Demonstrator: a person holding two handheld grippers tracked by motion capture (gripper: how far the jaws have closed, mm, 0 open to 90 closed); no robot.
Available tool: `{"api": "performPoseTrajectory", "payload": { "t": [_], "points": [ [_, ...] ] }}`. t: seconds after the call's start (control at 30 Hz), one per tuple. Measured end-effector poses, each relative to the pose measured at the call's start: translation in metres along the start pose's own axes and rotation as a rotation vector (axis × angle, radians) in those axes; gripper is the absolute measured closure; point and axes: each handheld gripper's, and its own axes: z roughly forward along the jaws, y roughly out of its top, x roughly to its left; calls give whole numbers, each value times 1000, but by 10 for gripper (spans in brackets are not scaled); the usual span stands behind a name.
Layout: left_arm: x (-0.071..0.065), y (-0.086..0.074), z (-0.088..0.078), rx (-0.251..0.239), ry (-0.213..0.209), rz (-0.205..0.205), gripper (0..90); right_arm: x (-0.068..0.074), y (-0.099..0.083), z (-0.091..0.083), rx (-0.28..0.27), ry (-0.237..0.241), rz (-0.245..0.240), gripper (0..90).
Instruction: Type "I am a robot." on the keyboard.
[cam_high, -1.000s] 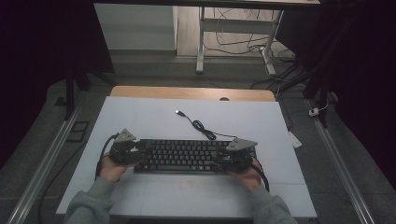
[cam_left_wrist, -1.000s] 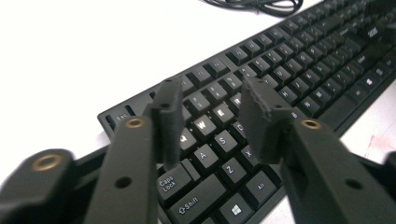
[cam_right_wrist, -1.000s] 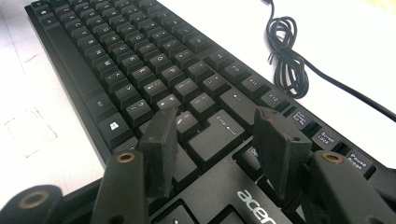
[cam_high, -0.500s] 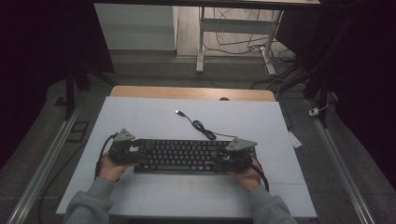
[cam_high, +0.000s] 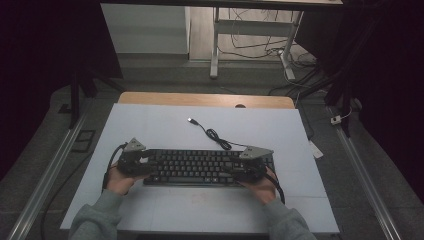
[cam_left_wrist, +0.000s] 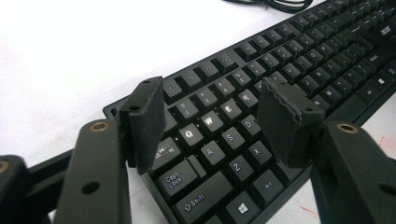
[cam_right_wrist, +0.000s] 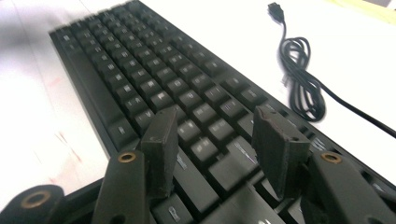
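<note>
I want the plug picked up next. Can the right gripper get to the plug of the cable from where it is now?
Probably yes. The right gripper stands open over the keyboard, and bare table lies around the plug, with nothing between.

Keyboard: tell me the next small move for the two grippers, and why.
Probably draw both grippers back off the keyboard's ends. The keyboard lies flat on the white table. The left gripper's jaws have just been opening and stand apart over the keys near Q and W; the right gripper's jaws also gape over the other end, pressing nothing. The cable lies loose behind.
</note>
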Motion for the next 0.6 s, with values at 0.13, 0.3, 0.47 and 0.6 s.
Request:
{"api": "performPoseTrajectory", "payload": {
  "t": [0.13, 0.3, 0.47, 0.6],
  "points": [
    [0, 0, 1, 4, 0, 1, 407, 4, 5, 4, -4, 17, 4, 514],
    [0, -1, 1, 3, 8, 1, 405, 9, 13, 9, -16, 32, -5, 521],
    [1, -1, 1, 4, 13, 0, 403, 14, 18, 14, -16, 52, -14, 557],
    [0, -1, 2, 7, 12, 1, 401, 18, 22, 18, -12, 67, -27, 635]
  ]
}}
